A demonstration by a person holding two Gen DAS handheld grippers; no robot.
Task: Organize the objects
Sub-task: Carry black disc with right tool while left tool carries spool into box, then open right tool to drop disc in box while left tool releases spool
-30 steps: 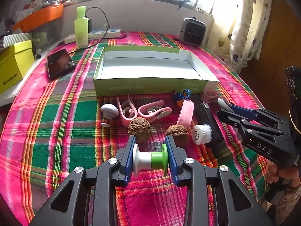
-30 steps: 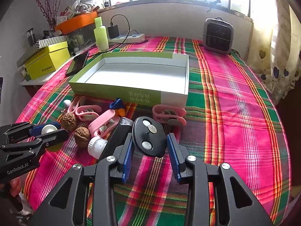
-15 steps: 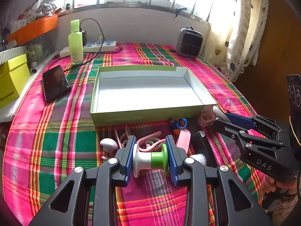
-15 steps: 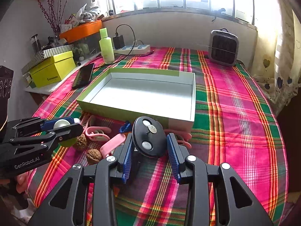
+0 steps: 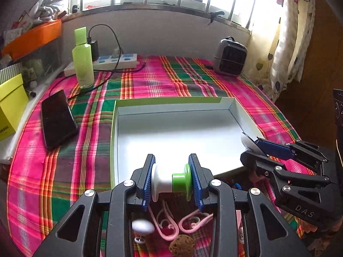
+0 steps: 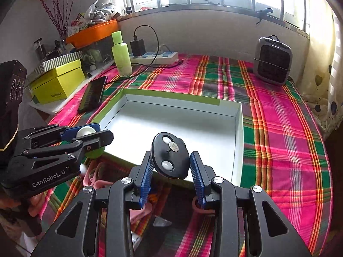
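Spool (image 5: 171, 182), white at one end and green at the other, sits crosswise between the blue pads of the left claw (image 5: 171, 180); both flanges press against the pads, so the claw is closed on it at a narrow gap. In the left wrist view it is held over the near wall of the open box (image 5: 113, 141).

Right claw (image 6: 170, 171) is likewise closed part-way on a black disc-shaped object (image 6: 170, 156) with two white studs and a small metal pin on its face. Disc stands on edge between the pads, over the near edge of the same box, toward its right side.

Below and nearer than the claws, on the plaid cloth (image 5: 64, 171) of the desk: pink clip-like items (image 5: 188, 222), a small white knob (image 5: 143, 227), a brown walnut-like nut (image 5: 181, 244). All lie just outside the box's near wall.

Box interior is white with green outer walls, lying flat mid-desk.

Left of the box: black phone (image 5: 57, 120), face up. Further back: green bottle (image 5: 82, 64) upright, power strip (image 5: 115, 61) with a charger and cable plugged in. Far right: small grey heater (image 5: 230, 57) near the curtain. Yellow box (image 6: 57, 81) on the side ledge at left. Window runs behind.
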